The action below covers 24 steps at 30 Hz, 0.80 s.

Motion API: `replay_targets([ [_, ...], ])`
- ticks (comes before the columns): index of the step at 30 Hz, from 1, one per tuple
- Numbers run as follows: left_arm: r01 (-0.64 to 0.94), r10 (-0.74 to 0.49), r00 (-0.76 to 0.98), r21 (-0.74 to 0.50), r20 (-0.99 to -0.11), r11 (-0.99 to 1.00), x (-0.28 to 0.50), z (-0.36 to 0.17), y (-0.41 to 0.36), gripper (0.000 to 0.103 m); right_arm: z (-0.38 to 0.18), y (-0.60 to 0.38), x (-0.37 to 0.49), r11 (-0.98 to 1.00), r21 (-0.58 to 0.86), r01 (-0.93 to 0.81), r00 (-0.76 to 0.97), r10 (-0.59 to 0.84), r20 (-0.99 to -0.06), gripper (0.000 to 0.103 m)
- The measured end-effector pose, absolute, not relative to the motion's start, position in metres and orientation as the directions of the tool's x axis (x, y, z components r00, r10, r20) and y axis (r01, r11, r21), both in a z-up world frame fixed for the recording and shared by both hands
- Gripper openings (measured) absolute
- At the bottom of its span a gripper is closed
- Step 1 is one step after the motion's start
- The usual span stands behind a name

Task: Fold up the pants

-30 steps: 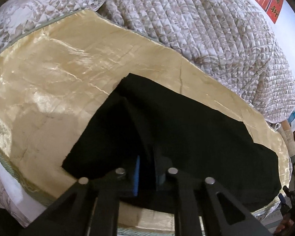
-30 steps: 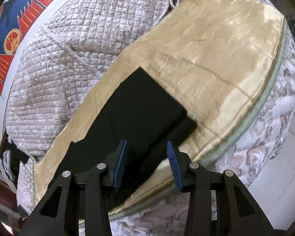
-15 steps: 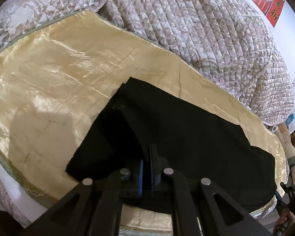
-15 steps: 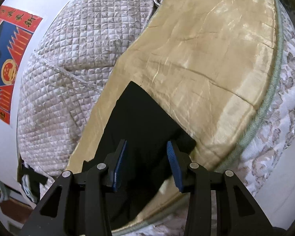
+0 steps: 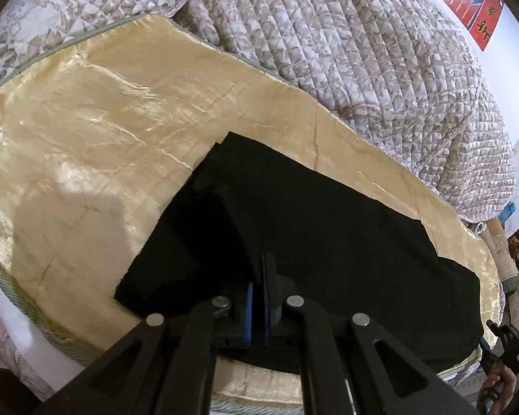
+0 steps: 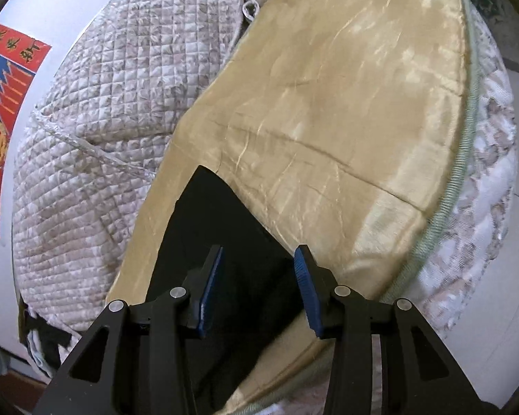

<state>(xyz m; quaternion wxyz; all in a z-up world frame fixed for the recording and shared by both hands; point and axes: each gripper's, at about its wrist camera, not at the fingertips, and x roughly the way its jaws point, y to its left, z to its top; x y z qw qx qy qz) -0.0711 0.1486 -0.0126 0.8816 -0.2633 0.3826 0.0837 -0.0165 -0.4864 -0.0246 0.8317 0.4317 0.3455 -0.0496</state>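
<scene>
Both wrist views look down closely, sharing the black pants (image 5: 328,235) (image 6: 225,242).

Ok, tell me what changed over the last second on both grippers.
The left gripper narrowed from a small gap to shut on the black pants. The right gripper swung its view further over the gold cover. It stayed open and empty; the pants stayed flat.

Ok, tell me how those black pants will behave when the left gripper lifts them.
The black pants are probably floppy: they lie flat in soft folds. The pinched edge in the left gripper should rise first, the rest likely sliding over the glossy gold cover.
</scene>
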Motion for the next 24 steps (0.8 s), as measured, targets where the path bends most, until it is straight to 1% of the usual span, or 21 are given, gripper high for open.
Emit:
replay_targets([
  [4, -0.35, -0.054, 0.69, -0.398, -0.722, 0.848, -0.071, -0.011, 0.147, 0.005, -0.021, -0.479, -0.007, 0.692, 0.618, 0.373, 0.727, 0.195, -0.658, 0.042],
  [5, -0.351, -0.054, 0.69, -0.399, -0.722, 0.847, -0.071, -0.011, 0.147, 0.005, -0.021, -0.478, -0.005, 0.704, 0.602, 0.377, 0.719, 0.188, -0.67, 0.036],
  [6, -0.351, -0.054, 0.691, -0.399, -0.721, 0.847, -0.071, -0.01, 0.147, 0.005, -0.021, -0.477, -0.005, 0.719, 0.581, 0.382, 0.711, 0.173, -0.681, 0.02],
  [9, -0.344, -0.055, 0.702, -0.405, -0.711, 0.847, -0.074, -0.005, 0.148, 0.004, -0.013, -0.48, -0.01, 0.721, 0.596, 0.354, 0.734, 0.18, -0.654, 0.008],
  [12, -0.334, -0.054, 0.731, -0.426, -0.68, 0.841, -0.084, 0.011, 0.151, 0.004, 0.01, -0.479, -0.022, 0.729, 0.617, 0.298, 0.785, 0.18, -0.592, 0.006],
  [15, -0.33, -0.052, 0.742, -0.431, -0.668, 0.84, -0.093, 0.018, 0.153, 0.004, 0.021, -0.479, -0.031, 0.737, 0.616, 0.277, 0.802, 0.176, -0.571, 0.006],
  [17, -0.351, -0.043, 0.719, -0.415, -0.694, 0.84, -0.094, 0.011, 0.154, 0.004, 0.015, -0.479, -0.03, 0.75, 0.584, 0.312, 0.779, 0.149, -0.608, 0.006],
  [19, -0.383, -0.044, 0.674, -0.399, -0.738, 0.833, -0.091, -0.004, 0.156, 0.004, -0.005, -0.482, -0.026, 0.739, 0.561, 0.374, 0.726, 0.143, -0.673, 0.006],
  [20, -0.391, -0.052, 0.658, -0.399, -0.751, 0.829, -0.088, -0.01, 0.157, 0.004, -0.012, -0.484, -0.025, 0.728, 0.561, 0.393, 0.712, 0.145, -0.687, 0.006],
  [24, -0.389, -0.057, 0.643, -0.39, -0.764, 0.835, -0.086, -0.011, 0.156, 0.005, -0.007, -0.481, -0.024, 0.754, 0.532, 0.385, 0.706, 0.13, -0.696, 0.009],
])
